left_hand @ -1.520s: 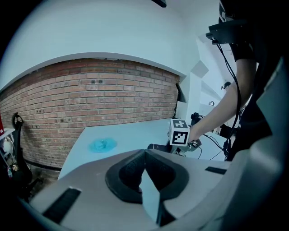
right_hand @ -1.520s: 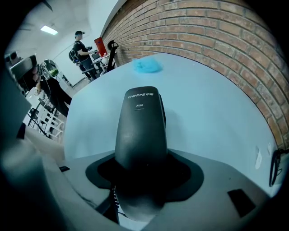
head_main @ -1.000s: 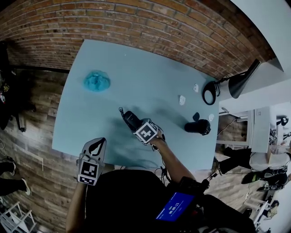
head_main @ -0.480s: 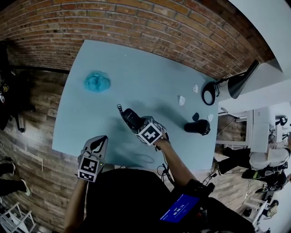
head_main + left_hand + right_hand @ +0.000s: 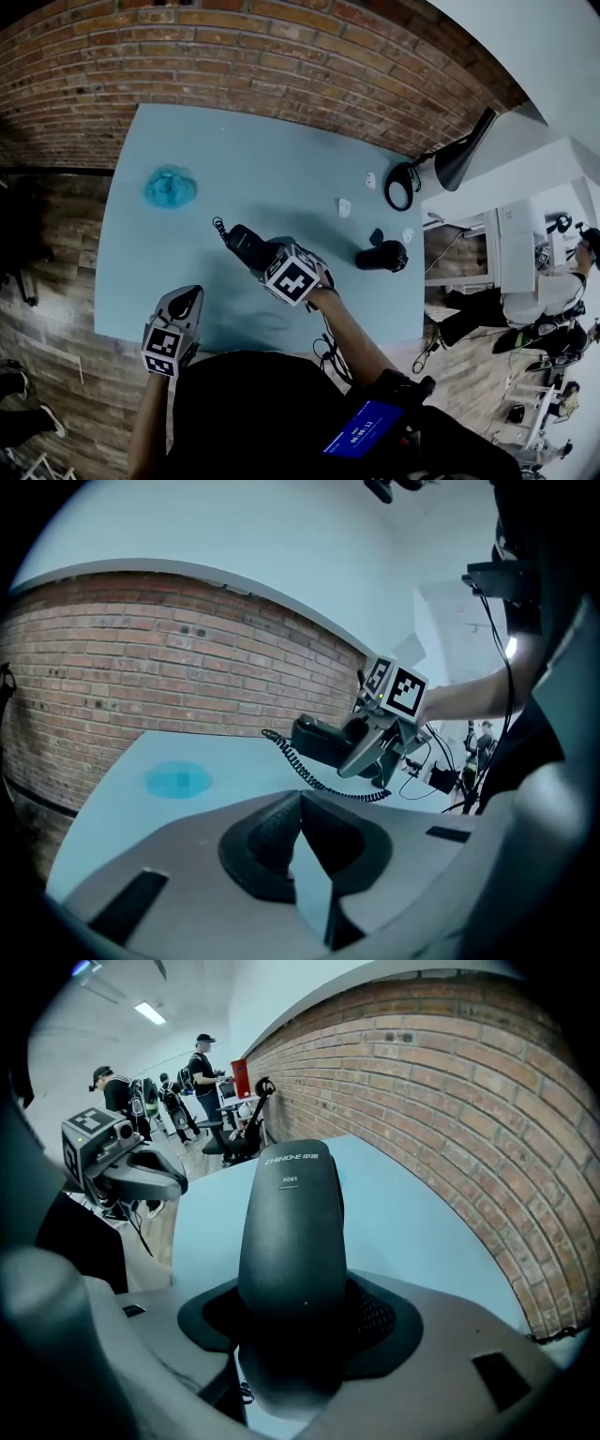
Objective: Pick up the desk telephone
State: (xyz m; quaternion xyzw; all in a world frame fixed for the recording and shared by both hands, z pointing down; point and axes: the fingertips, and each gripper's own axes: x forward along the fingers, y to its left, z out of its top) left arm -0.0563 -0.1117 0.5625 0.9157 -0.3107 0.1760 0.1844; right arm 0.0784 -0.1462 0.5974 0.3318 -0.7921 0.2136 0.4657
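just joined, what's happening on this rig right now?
A person is working with two handheld grippers at a light blue table. The right gripper is clamped on a black telephone handset and holds it above the tabletop, with its coiled cord dangling. The left gripper is shut and empty, near the table's front edge.

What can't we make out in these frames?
- Teal blob: too small in head view, patched over in left gripper view; identity unclear.
- Handset, other face: turned away in right gripper view, too small in head view.
- Cord, far end: left gripper view, lost at the left gripper body.
- White bits: head view, too small.
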